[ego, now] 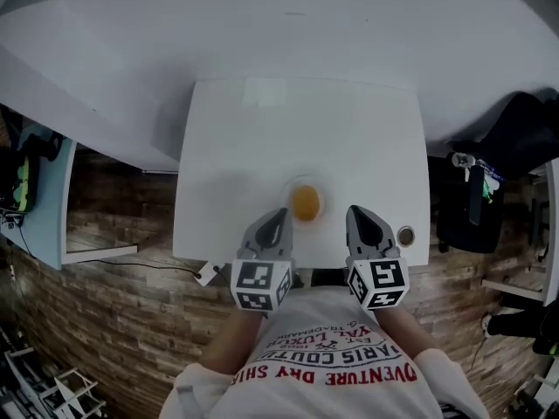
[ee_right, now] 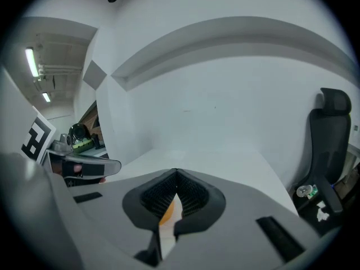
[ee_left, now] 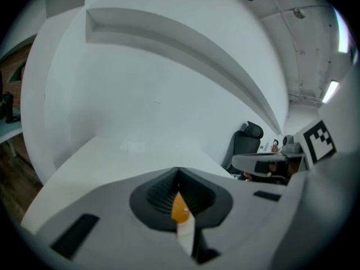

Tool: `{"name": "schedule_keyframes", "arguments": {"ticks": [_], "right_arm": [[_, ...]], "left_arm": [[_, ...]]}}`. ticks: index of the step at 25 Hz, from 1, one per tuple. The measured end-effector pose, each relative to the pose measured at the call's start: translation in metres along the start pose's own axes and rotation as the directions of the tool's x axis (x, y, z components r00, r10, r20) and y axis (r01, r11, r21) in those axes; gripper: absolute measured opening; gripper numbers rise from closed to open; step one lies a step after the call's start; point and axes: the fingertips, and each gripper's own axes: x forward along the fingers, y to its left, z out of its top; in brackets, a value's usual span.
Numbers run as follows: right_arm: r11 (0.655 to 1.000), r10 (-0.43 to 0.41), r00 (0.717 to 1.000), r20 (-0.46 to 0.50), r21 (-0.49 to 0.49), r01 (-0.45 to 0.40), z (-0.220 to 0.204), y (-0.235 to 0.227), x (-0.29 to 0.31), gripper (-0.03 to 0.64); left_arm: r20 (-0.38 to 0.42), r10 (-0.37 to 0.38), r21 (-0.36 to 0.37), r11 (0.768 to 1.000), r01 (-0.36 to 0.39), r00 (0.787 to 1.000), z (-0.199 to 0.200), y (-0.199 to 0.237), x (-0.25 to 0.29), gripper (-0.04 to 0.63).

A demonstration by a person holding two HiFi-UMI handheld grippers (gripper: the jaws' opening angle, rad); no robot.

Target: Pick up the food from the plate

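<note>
An orange round piece of food [ego: 305, 203] lies on a small pale plate [ego: 290, 187] near the front edge of the white table [ego: 262, 138]. My left gripper [ego: 281, 213] hovers just left of the plate and is shut with nothing in it. To the plate's right, my right gripper [ego: 356, 210] is likewise shut and empty. In the left gripper view the jaws of the left gripper [ee_left: 179, 171] meet at the tip, and the food [ee_left: 180, 210] shows through the slit below them. The right gripper [ee_right: 176, 172] shows the food [ee_right: 166, 211] the same way.
A small round object [ego: 405, 235] sits on the table's front right corner. A black office chair [ego: 476, 203] stands right of the table, a light blue shelf [ego: 39, 208] to the left. White walls lie beyond the table, wood-pattern floor below.
</note>
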Motion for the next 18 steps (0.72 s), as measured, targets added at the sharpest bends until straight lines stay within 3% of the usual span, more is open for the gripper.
{"name": "schedule_keyframes", "arguments": {"ticks": [6, 9, 14, 18], "right_arm": [[0.998, 0.064, 0.995, -0.080, -0.007, -0.065, -0.008, -0.032, 0.033, 0.008], [0.996, 0.089, 0.990, -0.107, -0.003, -0.090, -0.012, -0.045, 0.048, 0.008], [0.990, 0.139, 0.976, -0.169, 0.012, -0.139, -0.029, -0.056, 0.068, 0.008], [0.986, 0.164, 0.962, -0.216, 0.034, -0.161, -0.048, -0.063, 0.078, 0.008]], "left_arm": [[-0.112, 0.029, -0.017, 0.999, -0.031, 0.993, -0.026, -0.009, 0.040, 0.024], [-0.168, 0.025, -0.023, 0.999, -0.029, 0.985, -0.041, -0.016, 0.059, 0.175], [-0.253, 0.045, -0.051, 0.997, -0.060, 0.966, -0.066, -0.016, 0.086, 0.298], [-0.357, 0.009, -0.037, 0.999, -0.024, 0.934, -0.092, -0.021, 0.106, 0.374]]}}
